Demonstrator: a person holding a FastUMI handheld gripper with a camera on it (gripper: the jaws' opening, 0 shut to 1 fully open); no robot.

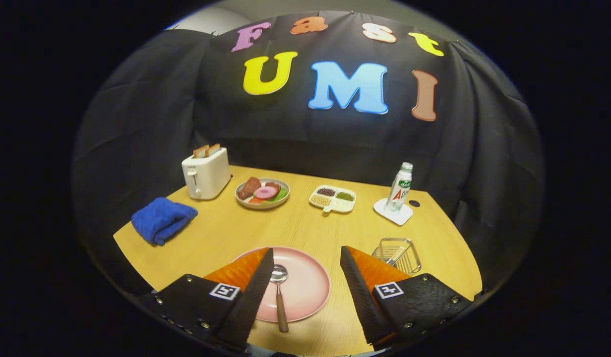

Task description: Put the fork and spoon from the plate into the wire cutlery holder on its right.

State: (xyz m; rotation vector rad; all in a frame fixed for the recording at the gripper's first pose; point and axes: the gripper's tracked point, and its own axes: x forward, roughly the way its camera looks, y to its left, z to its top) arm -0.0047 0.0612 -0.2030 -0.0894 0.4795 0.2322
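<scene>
The spoon (279, 292) lies on the pink plate (305, 282), near the left finger. The gripper (305, 263) is wide apart, holding nothing. The wire holder (397, 254) sits right. The thin spoon might slip when pinched.

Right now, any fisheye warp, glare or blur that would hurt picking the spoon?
Gripper view: strong fisheye bends the table edge; spoon on the pink plate is sharp, with slight glint on its bowl; tool open, fingers crisp; wire holder is sharp.
</scene>
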